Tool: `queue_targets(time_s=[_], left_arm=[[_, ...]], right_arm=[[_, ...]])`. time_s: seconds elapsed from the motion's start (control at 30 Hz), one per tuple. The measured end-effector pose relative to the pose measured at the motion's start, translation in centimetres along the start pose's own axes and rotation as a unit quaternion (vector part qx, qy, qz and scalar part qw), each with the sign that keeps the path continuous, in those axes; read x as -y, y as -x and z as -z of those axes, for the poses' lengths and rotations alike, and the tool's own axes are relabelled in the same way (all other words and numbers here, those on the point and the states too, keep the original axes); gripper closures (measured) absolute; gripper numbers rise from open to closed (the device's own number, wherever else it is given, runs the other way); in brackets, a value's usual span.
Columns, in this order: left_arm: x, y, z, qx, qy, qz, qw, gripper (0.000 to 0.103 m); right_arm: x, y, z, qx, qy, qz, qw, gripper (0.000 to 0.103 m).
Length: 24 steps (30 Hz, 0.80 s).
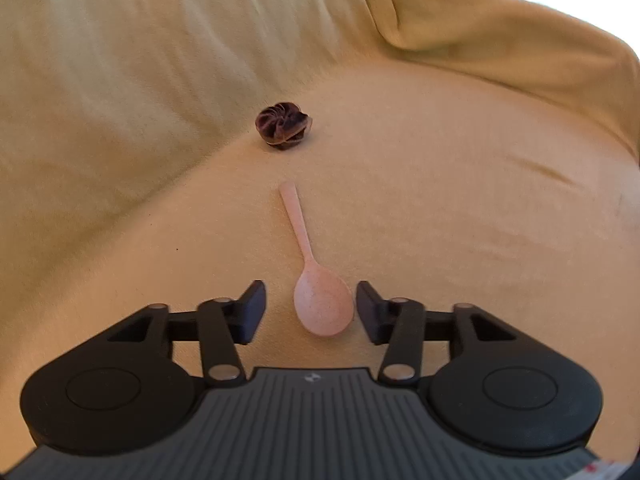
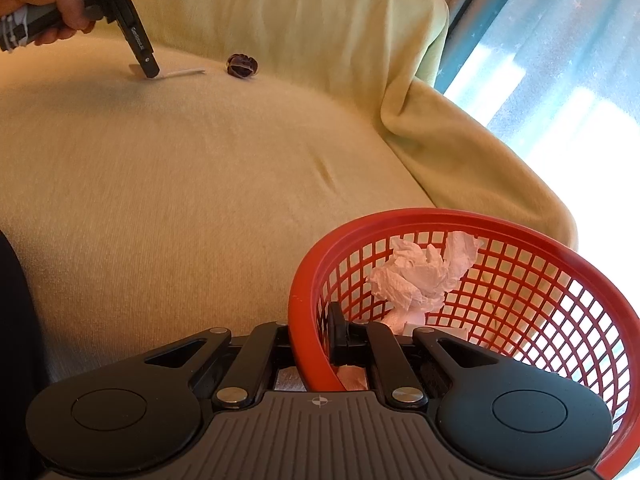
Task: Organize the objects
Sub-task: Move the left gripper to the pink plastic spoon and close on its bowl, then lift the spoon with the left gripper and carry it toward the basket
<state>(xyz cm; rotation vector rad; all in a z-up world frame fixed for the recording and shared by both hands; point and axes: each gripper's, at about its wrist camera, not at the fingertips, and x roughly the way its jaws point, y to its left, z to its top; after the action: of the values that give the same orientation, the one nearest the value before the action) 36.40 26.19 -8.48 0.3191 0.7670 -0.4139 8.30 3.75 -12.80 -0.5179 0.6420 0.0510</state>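
A pink plastic spoon (image 1: pixel 310 276) lies on the yellow sofa seat, its bowl between the fingers of my open left gripper (image 1: pixel 311 312), which does not touch it. A dark purple scrunchie (image 1: pixel 283 125) lies beyond the spoon's handle, near the backrest. My right gripper (image 2: pixel 310 344) is shut on the near rim of a red mesh basket (image 2: pixel 532 240), which holds crumpled pink-white tissue (image 2: pixel 420 276). In the right wrist view the left gripper (image 2: pixel 145 67) points down at the spoon (image 2: pixel 184 73), with the scrunchie (image 2: pixel 241 65) to its right.
The yellow cover drapes over the sofa backrest (image 1: pixel 120 60) and armrest (image 1: pixel 520 40). A bright window (image 2: pixel 560 80) stands beyond the armrest. The seat cushion (image 2: pixel 180 180) stretches between basket and spoon. A dark shape (image 2: pixel 16 340) edges the left side.
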Motion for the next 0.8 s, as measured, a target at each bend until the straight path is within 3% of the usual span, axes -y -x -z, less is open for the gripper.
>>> queue_targets(time_s=[0.13,0.4,0.47,0.6,0.8], left_arm=[[-0.2,-0.5,0.5,0.003,0.057,0.002,0.9984,0.057],[-0.3,-1.6,1.1,0.016,0.124,-0.013,0.9921,0.063],[-0.1,-1.7,1.1,0.016,0.119,-0.022,0.9926,0.07],[0.3,-1.6,1.3,0.018,0.105,-0.03,0.9938,0.075],[0.8,-1.0,1.2,0.011,0.062,-0.027,0.9976,0.076]], right_arm=[[0.1,0.0,0.0,0.0,-0.001,-0.001,1.0,0.1],[0.1,0.0,0.0,0.0,0.0,0.0,1.0,0.1],[0.1,0.0,0.0,0.0,0.0,0.0,1.0,0.1],[0.1,0.1,0.0,0.0,0.0,-0.001,1.0,0.1],[0.2,0.0,0.0,0.0,0.002,-0.001,1.0,0.1]])
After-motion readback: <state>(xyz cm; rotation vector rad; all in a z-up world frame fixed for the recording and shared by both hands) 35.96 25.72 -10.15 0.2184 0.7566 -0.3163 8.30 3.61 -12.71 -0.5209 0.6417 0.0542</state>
